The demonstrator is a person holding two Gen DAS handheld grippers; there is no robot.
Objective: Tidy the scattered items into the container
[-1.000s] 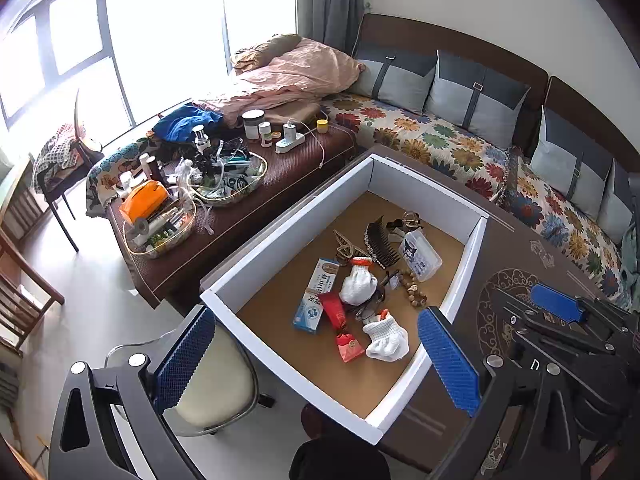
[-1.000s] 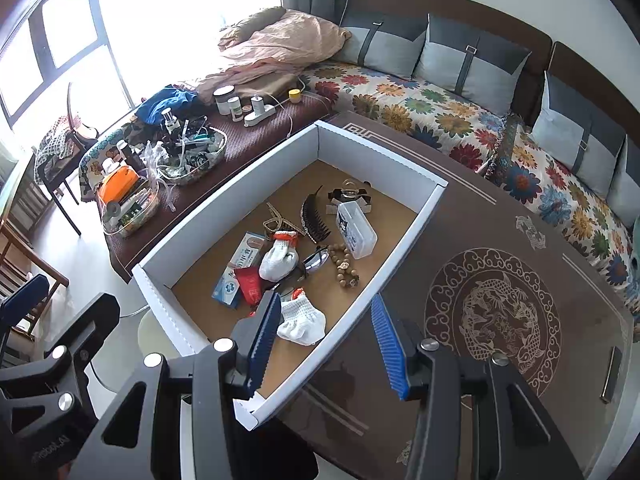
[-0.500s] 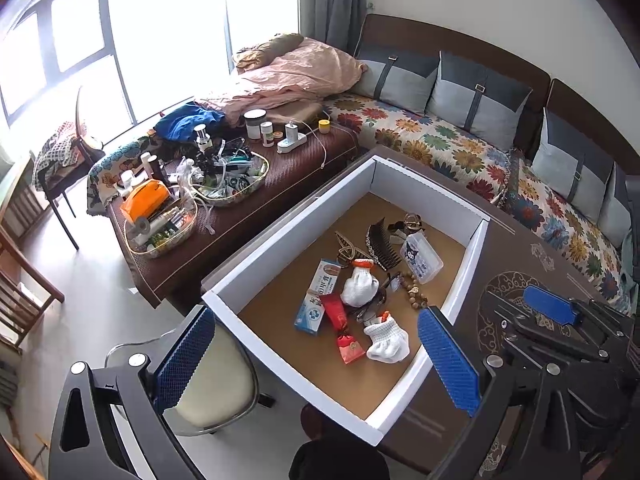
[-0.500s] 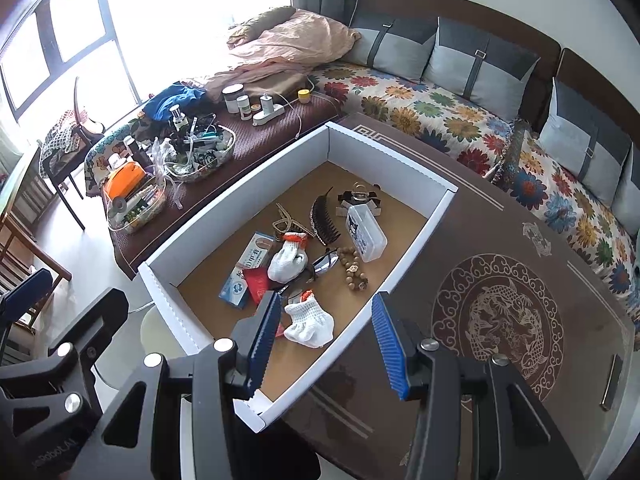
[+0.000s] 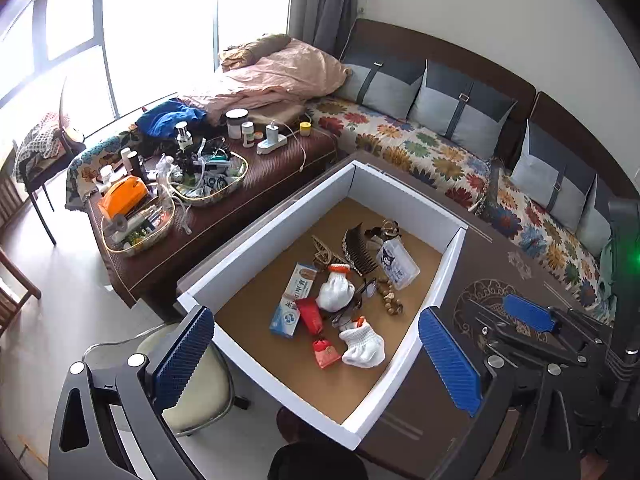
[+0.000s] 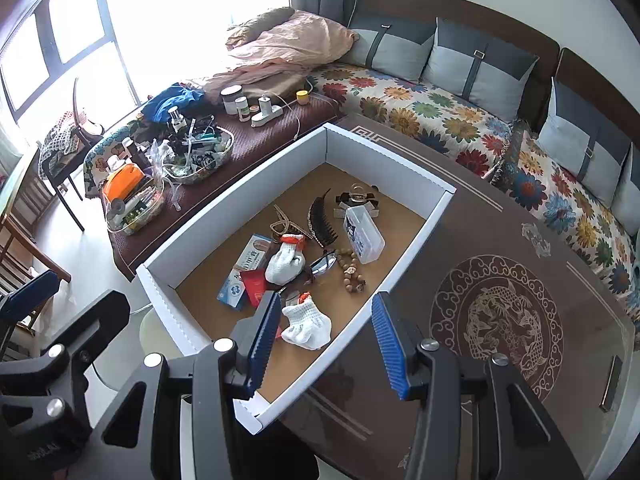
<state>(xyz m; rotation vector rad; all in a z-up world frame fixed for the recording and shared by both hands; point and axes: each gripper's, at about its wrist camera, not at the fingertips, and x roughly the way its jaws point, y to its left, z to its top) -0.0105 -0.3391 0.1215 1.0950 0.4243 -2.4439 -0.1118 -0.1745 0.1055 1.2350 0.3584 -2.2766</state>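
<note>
White cardboard walls fence in everything that matters: the box (image 6: pixel 360 136) sits on the dark patterned table (image 6: pixel 496 320), and the small things are already gathered on its brown floor. Near the middle of the box lie a white glove (image 6: pixel 285 261) with an orange cuff, a blue and white carton (image 6: pixel 244 272) beside it and a dark comb (image 6: pixel 322 220) toward the far wall. A clear plastic case (image 6: pixel 363 237) rests on the sofa side of the comb, with a string of wooden beads (image 6: pixel 352 270) just below it. A second white glove (image 6: pixel 307 322) lies close to the near wall of the box, a red packet (image 5: pixel 326 354) next to it.

Nothing loose shows on the table around the box, so I judge the tidying to be finished, or very nearly.

That would explain how the tools are held. The right gripper (image 6: pixel 324 344) hangs above the near corner of the box with its blue pads standing apart and nothing between them. The left gripper (image 5: pixel 316 360) hovers over the same end, its pads wide apart too and empty. Both tilt down toward the box, as if the person is looking over the result rather than reaching.

Clutter on the low bench (image 5: pixel 256 184) beyond the box looks like household stuff, not part of the job.
</note>
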